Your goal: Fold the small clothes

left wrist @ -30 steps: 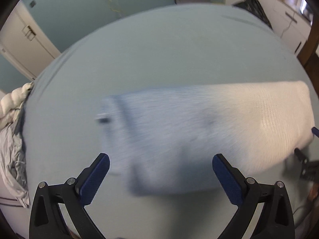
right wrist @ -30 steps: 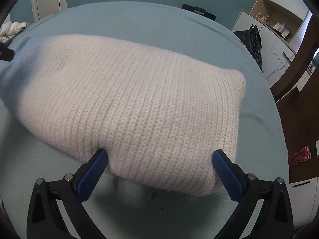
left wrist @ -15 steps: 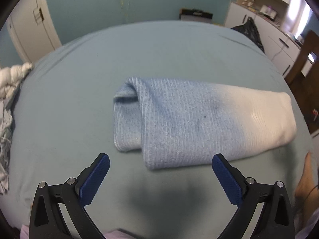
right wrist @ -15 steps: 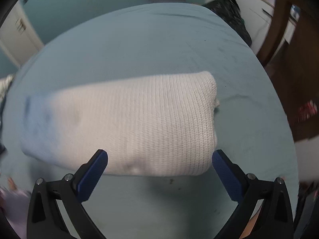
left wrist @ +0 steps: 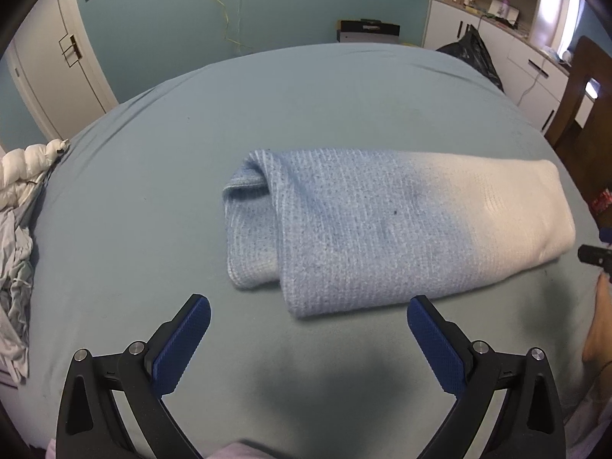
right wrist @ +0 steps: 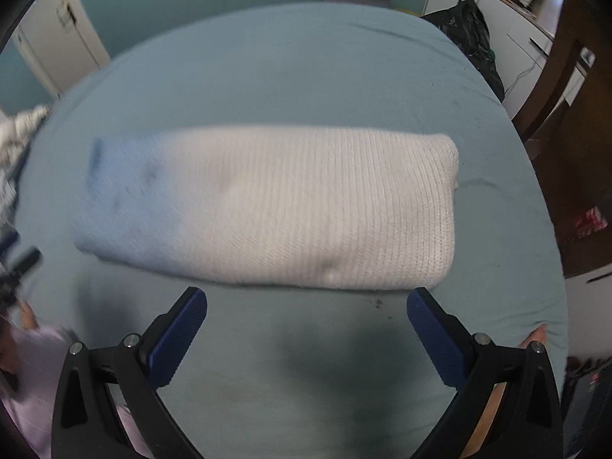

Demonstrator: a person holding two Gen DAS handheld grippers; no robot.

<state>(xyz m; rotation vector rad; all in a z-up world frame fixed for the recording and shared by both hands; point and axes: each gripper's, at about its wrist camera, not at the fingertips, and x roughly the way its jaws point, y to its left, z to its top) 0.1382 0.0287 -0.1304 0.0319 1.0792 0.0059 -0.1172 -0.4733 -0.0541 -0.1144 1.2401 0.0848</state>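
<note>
With its blue-padded jaws spread wide and nothing between them, the left gripper point(left wrist: 308, 323) hovers over the near edge of the bed point(left wrist: 153, 199), clear of the cloth, and the right gripper point(right wrist: 306, 317) does the same in its own view, jaws apart and empty above bare sheet. Just beyond both lies the knitted sweater point(left wrist: 397, 229), a long folded bundle set across the middle of the bed, parallel to the near edge. It shades from blue at the end nearer the left gripper to cream at the end nearer the right gripper point(right wrist: 325, 206). At the blue end a layer is turned over on itself, leaving a rolled lip and a narrower strip showing beside it; the cream end looks squared off and plump. Neither gripper touches it, which suits a fold that has been laid down and released: it appears to be resting under its own weight so the shape can be judged. The bundle could plausibly take one more fold end to end. Farther out, a heap of crumpled clothes point(left wrist: 15, 229) sits at the left edge of the bed, probably waiting their turn, well apart from the sweater.
</note>
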